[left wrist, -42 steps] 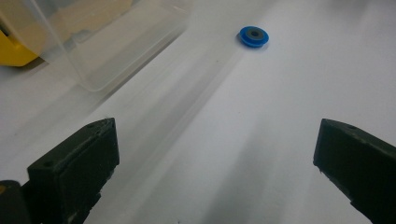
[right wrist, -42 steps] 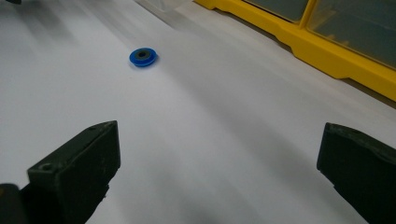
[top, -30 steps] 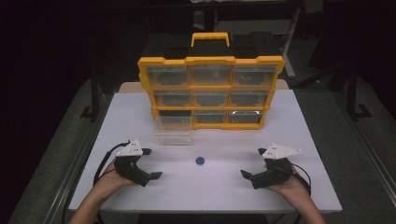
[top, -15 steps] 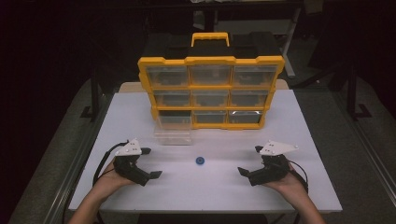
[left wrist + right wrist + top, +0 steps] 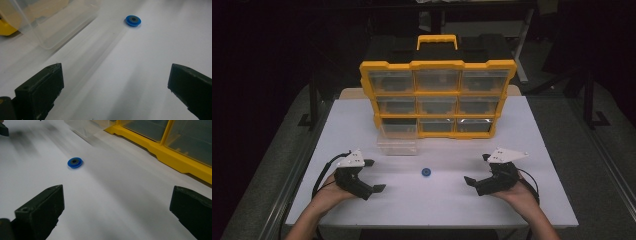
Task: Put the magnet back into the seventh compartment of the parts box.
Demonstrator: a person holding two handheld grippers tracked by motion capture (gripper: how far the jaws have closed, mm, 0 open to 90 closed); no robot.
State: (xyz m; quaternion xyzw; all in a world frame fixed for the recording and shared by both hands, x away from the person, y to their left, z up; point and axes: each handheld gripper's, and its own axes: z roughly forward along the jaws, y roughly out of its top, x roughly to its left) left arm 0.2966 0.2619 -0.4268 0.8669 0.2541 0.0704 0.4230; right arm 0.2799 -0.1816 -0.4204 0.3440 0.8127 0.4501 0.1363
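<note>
Right gripper (image 5: 476,171) has shifted a little up and toward the middle of the frame over the past second, closing some of the gap to the blue disc (image 5: 426,172). Left gripper (image 5: 373,175) sits at lower left, much as before. Disc, clear bin (image 5: 397,145) and yellow organizer (image 5: 437,100) have not moved.

Reading: the right side looks to be starting its approach on the disc; no contact yet. Probable aim, as a judgement, is to pick up the disc and drop it in the clear bin pulled out of the organizer.

Jaws: both grippers spread wide, nothing between them. Each gripper view shows bare white surface (image 5: 120,75) in the gap.

Disc position: flat on the surface, centre of the high view, between the two grippers, just below and right of the clear bin, apart from it. Upper middle of the left gripper view (image 5: 133,20); upper left of the right gripper view (image 5: 75,162).

Hard to make out:
- Contents of the organizer drawers; lids are dim and reflective.
- Whether the clear bin holds anything.
- Upper left of the right gripper view is smeared by motion blur.
- Bin and organizer are cut off at the frame edges in both gripper views.
- Dark centre of the disc: hole or insert, cannot tell.
</note>
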